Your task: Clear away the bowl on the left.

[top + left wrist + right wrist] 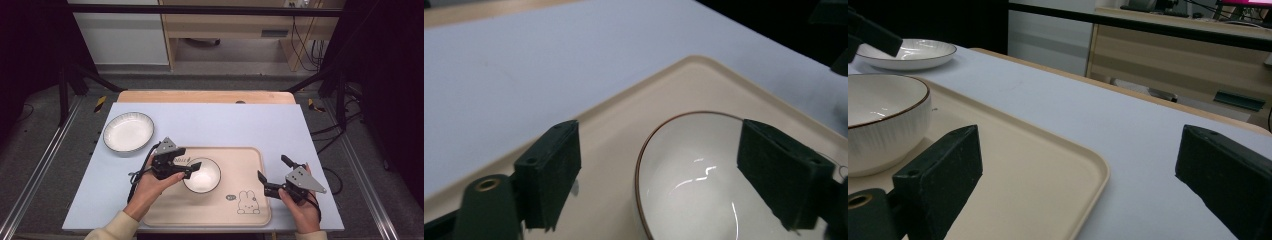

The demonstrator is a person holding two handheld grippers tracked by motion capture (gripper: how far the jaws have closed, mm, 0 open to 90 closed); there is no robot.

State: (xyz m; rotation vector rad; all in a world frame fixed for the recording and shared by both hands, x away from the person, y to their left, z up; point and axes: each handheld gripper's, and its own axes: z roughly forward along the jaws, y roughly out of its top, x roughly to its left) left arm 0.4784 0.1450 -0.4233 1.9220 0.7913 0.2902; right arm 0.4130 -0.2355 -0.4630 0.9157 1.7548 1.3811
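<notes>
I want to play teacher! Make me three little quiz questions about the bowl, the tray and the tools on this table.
1. True or false: the bowl sits on the tray.
2. Which tool has the bowl's rim between its open jaws?
A. left tool
B. right tool
C. neither
3. Fill in: the white plate lies on the blue mat, beyond the tray's far ____ corner.

Key:
1. True.
2. A; in the left gripper view the rim runs between the jaws without touching them.
3. Left.
</notes>
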